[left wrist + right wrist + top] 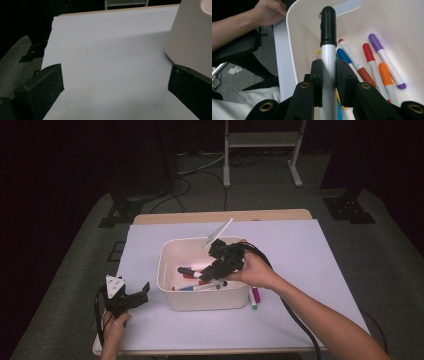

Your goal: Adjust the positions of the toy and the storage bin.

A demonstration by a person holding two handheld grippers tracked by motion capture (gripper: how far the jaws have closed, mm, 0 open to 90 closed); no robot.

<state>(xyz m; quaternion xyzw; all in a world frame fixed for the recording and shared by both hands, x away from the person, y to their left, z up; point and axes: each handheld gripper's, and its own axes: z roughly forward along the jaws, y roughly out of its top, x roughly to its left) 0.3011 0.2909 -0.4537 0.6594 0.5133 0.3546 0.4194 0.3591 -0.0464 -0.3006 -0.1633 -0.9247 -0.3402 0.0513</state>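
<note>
The right gripper (pixel 328 82), held above the white bin (pixel 170 270) near the middle of the table (pixel 300 270), pinches a black-capped marker (pixel 328 50) between its two jaws; in the right gripper view the marker's white barrel runs up through the pressed pads and its black cap points into the bin. Loose markers lie on the bin floor below it: a purple-capped one (pixel 384 58), a red-capped one (pixel 372 65), an orange-capped one (pixel 387 80), a blue-capped one (pixel 345 57) and a brown-ended one (pixel 357 65). In the high view the right gripper (pixel 222 260) hangs over the bin's right half. Just outside the bin's right wall two further markers (pixel 254 297) lie on the white sheet. The left gripper (pixel 131 297) rests on the sheet left of the bin, well apart from the markers; its jaws stand spread wide with only bare sheet between them, and the bin's outer wall (pixel 190 40) rises just beside its right-hand jaw in the left gripper view.
</note>
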